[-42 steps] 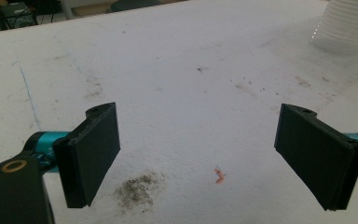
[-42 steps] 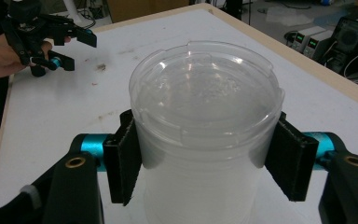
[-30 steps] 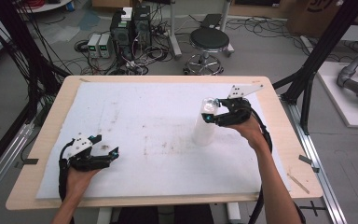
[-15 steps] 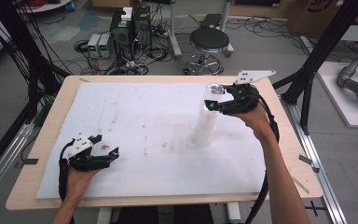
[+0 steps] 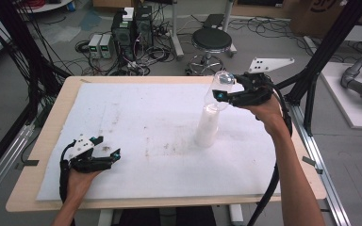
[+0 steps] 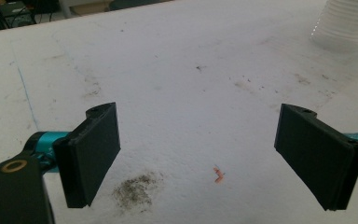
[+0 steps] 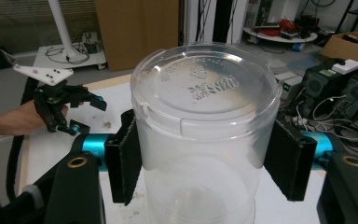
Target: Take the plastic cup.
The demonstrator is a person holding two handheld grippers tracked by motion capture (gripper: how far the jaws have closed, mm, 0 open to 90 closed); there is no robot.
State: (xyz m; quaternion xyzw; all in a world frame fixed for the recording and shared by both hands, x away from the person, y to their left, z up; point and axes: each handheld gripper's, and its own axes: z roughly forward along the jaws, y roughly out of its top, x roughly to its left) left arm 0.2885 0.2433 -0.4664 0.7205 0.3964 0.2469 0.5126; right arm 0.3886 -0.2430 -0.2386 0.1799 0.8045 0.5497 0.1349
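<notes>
A clear plastic cup [image 5: 219, 89] hangs upside down above a white stack of nested cups [image 5: 206, 127] right of the mat's middle. My right gripper [image 5: 221, 96] is shut on the cup, reaching in from the right. In the right gripper view the cup [image 7: 205, 116] sits between both black pads, its embossed bottom facing up, with my right gripper [image 7: 205, 158] pressing its sides. My left gripper [image 5: 113, 155] rests open low at the mat's front left corner. In the left gripper view, the left gripper [image 6: 209, 154] has nothing between its jaws; the stack [image 6: 347, 23] is at top right.
A white foam mat [image 5: 146, 117] covers the wooden table [image 5: 52, 122]. A dark smudge [image 6: 135, 189] and an orange speck [image 6: 219, 174] lie on it by the left gripper. Beyond the far edge stand a stool [image 5: 212, 42] and electronics boxes [image 5: 132, 28] with cables.
My right gripper has risen with the clear cup, pulling it up off the top of the stack. The left gripper has stayed where it was.
</notes>
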